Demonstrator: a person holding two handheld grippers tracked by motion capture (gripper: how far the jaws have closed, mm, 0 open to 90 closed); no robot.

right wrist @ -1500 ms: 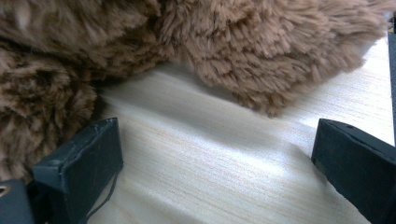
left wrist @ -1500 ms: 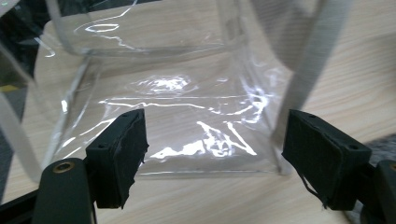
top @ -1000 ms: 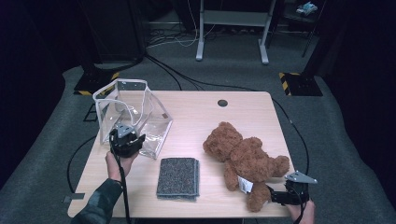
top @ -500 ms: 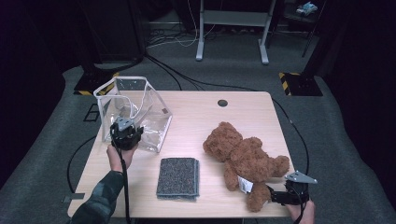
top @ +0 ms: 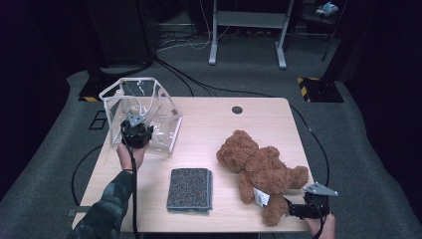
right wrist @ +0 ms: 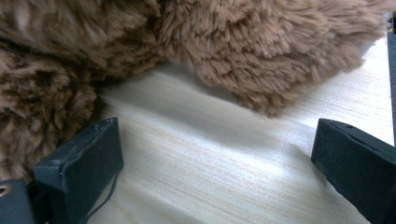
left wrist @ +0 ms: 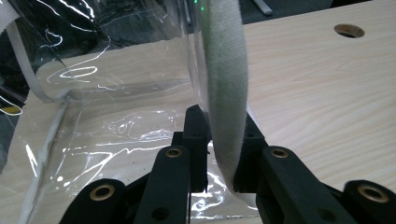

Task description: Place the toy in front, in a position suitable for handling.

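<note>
While pinched, bag rim [left wrist: 226, 93] between left hand-held gripper [left wrist: 223, 149] jaws

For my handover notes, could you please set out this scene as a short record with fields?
Surface: light wooden table
Left tongs: shut on the white fabric rim of the clear plastic bag, having just closed on it
Right tongs: open, jaws wide apart over bare wood beside the bear's leg
Brown plush teddy bear: lying near the table's right side, white tag showing
Grey folded cloth: flat near the front edge, between bag and bear, untouched
</note>
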